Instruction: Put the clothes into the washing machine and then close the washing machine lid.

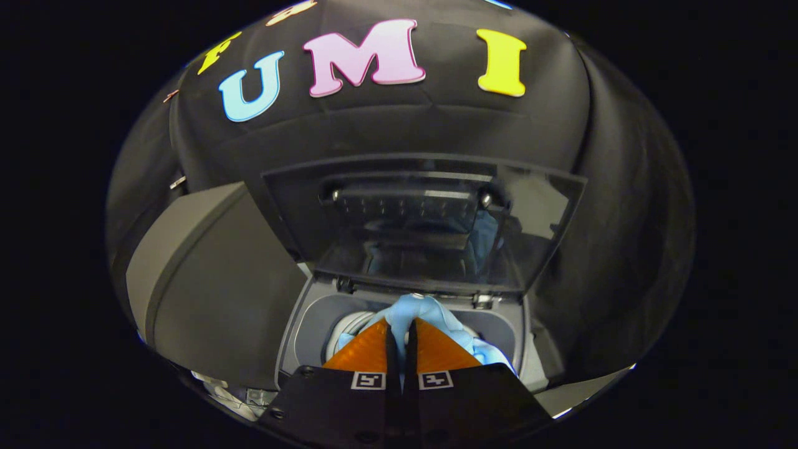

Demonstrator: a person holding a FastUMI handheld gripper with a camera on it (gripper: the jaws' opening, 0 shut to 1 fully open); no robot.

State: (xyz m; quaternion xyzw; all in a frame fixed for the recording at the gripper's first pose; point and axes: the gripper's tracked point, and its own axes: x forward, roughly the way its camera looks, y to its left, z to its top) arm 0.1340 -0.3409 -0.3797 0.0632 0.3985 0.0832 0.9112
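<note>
My gripper [401,324] hangs over the open top of the washing machine [299,330], its two orange fingers [365,352] pressed together on a light blue cloth [421,310]. The cloth bunches up above the fingertips and spills to the right, down into the drum opening [349,327]. The machine's dark see-through lid [424,218] stands raised just beyond the fingers, hinged at the back of the opening, and mirrors a bit of the blue cloth.
A grey slanted panel or box [206,280] stands close to the left of the machine. Black cloth walls close in behind the lid and on the right.
</note>
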